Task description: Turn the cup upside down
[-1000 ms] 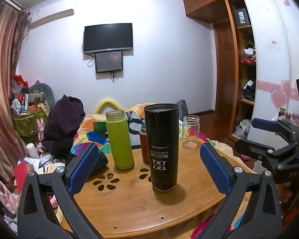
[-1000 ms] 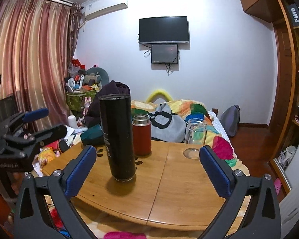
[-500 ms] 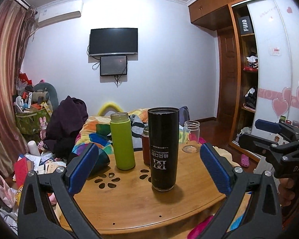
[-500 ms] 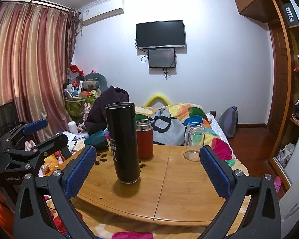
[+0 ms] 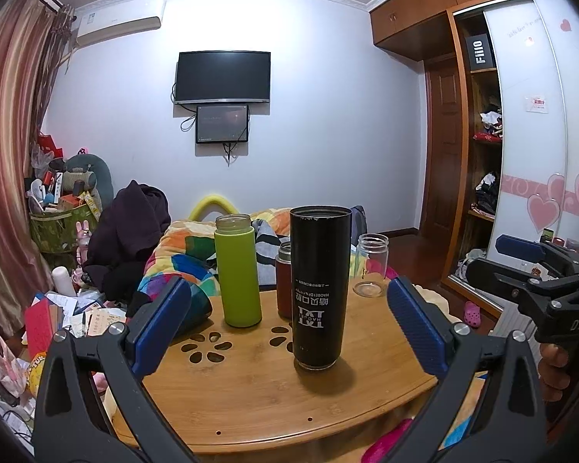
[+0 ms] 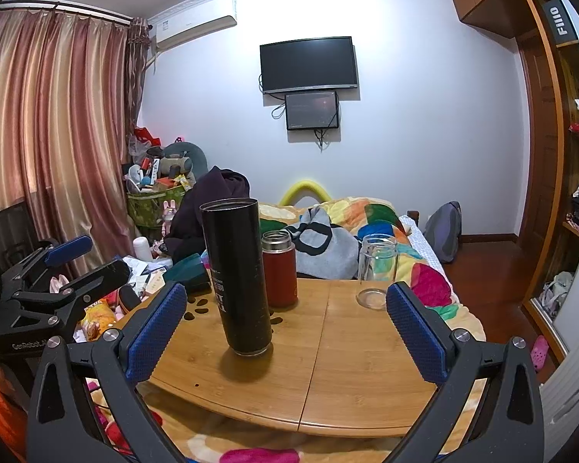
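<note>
Black cup [image 5: 320,289] upside down (lettering inverted) near tabletop [image 5: 251,397] front edge; left gripper [image 5: 289,324] and right gripper [image 6: 285,328] both spread apart, gripping nothing.

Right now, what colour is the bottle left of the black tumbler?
Lime green bottle, tan neck, beside the black tumbler; clearest in the left wrist view.

Both grippers held level, jaws spread wide, gripping nothing.

The left gripper [image 5: 289,324] points straight ahead, its blue-padded fingers [image 5: 160,324] far apart with open space between them. The right gripper [image 6: 285,326] holds the same pose, its pads [image 6: 417,332] equally wide. Each shows at the edge of the other's view: the right gripper [image 5: 529,266] at the far right, a hand [image 5: 556,370] on its handle, the left at the far left.
</note>
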The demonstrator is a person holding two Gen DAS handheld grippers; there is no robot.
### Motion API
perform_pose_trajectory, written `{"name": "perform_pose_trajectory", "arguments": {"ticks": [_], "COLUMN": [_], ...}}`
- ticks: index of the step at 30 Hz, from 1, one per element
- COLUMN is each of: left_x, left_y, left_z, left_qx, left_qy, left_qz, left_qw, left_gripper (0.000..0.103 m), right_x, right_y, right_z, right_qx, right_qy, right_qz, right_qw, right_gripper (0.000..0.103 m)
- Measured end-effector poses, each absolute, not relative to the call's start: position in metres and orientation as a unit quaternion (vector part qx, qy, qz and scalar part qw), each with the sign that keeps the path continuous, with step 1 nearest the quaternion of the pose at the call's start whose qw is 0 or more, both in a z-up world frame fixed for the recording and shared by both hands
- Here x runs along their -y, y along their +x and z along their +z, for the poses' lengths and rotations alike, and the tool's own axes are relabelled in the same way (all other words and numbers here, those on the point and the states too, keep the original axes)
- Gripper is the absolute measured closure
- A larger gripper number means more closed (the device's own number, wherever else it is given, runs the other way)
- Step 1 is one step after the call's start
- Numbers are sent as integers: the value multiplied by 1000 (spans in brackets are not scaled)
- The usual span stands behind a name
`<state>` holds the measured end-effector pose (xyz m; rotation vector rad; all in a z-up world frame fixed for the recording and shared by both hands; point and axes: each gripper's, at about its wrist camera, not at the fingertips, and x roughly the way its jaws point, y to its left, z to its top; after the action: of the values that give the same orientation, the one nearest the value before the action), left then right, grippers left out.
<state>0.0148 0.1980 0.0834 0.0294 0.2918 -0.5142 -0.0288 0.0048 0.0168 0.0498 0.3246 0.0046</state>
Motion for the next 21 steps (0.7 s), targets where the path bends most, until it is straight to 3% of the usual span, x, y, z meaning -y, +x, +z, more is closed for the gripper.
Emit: {"name": "perform_pose_trajectory", "arguments": {"ticks": [21], "left_x": [-199], "left_y": [17], "left_z": [84], "left_qx": [-144], "left_qy": [10], "left_qz": [-251], "left_qw": [957], "left_gripper": [0], "right_x": [-9], "right_y": [-31], "right_z": [19], "right_qx": [-155], "right_qy": [24], "right_qz": [6], "right_qw": [988], "right_gripper": [0]}}
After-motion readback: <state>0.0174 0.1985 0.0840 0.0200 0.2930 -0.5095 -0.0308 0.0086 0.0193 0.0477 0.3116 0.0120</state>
